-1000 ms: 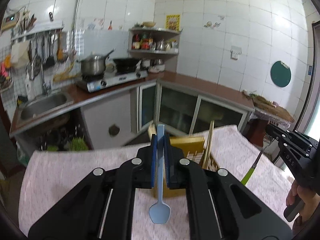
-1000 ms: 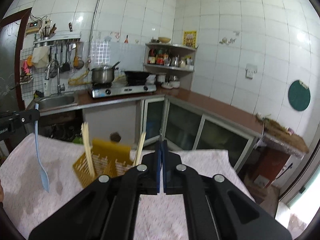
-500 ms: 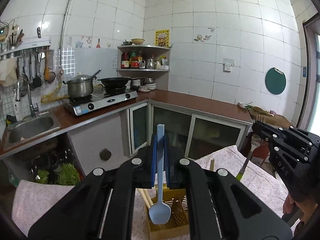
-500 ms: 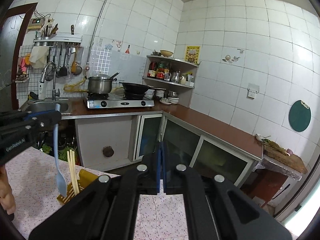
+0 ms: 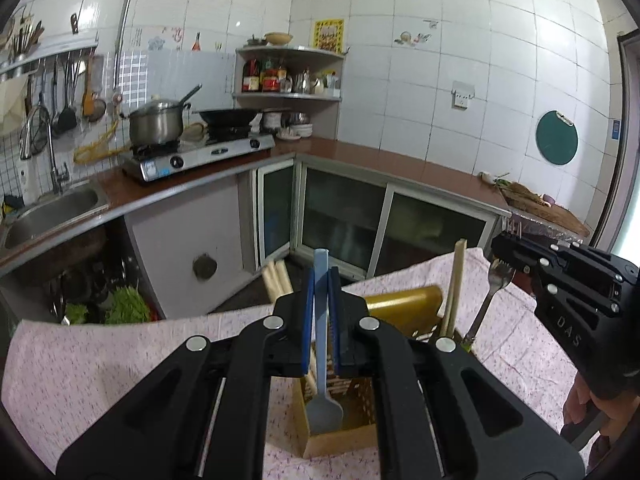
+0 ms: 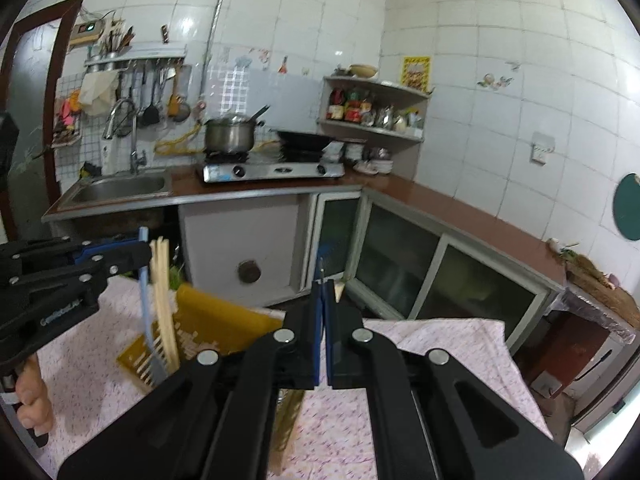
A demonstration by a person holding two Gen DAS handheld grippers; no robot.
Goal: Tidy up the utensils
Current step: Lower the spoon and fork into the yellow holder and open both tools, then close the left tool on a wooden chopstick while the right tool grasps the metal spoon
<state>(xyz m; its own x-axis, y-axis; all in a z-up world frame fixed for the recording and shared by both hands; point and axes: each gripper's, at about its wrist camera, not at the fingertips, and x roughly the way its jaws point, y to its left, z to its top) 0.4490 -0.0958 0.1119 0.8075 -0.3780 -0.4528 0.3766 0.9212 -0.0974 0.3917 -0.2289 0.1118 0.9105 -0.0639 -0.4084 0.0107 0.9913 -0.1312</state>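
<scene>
My left gripper [image 5: 321,280] is shut on a light blue spoon [image 5: 323,412], handle up, bowl hanging down inside the yellow slotted utensil holder [image 5: 404,306] on the pink-clothed table. Wooden chopsticks [image 5: 454,284] stand in the holder. My right gripper [image 5: 505,249] is shut on a metal fork [image 5: 490,292] with a green handle, tines up, just right of the holder. In the right wrist view the right gripper [image 6: 323,292] is shut with the fork's tip showing; the left gripper [image 6: 138,254], spoon [image 6: 145,304], chopsticks [image 6: 164,300] and holder [image 6: 224,320] sit at left.
A pink patterned cloth [image 5: 100,368] covers the table. Behind are a counter with a sink [image 5: 48,216], a gas stove [image 5: 200,152] with a pot and a pan, glass-door cabinets [image 5: 380,224] and a corner shelf [image 5: 288,80].
Both views have tilted back down toward the table. The blue spoon has come down into the yellow holder. The right gripper with the fork has moved closer beside the holder.
</scene>
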